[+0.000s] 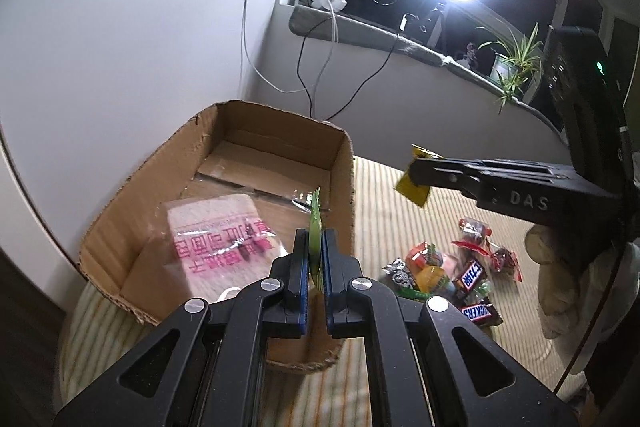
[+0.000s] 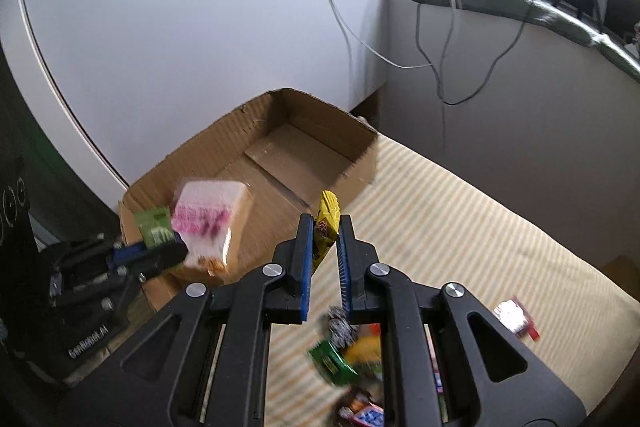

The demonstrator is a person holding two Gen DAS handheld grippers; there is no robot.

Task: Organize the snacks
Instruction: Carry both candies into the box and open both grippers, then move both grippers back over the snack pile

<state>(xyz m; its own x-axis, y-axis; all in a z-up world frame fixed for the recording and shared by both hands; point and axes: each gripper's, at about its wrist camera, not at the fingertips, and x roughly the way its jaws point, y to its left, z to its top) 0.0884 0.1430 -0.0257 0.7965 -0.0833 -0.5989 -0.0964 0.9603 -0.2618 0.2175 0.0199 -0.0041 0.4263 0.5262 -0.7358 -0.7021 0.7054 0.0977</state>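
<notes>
Left gripper point(image 1: 316, 251): jaws pinched shut on a thin green packet point(image 1: 315, 227), held edge-on above the near wall of the cardboard box point(image 1: 344, 187). Right gripper point(image 2: 325, 239): jaws nearly closed, a yellow packet point(image 2: 326, 219) clamped between the pads, carried over the striped mat point(image 2: 460, 227) just beside the box. Inside the box, a pink-printed bag point(image 1: 224, 247) is seen. A heap of mixed snacks point(image 1: 452, 275) lies on the mat, well apart from the box. A window ledge point(image 1: 360, 31) with trailing cables stands behind.
</notes>
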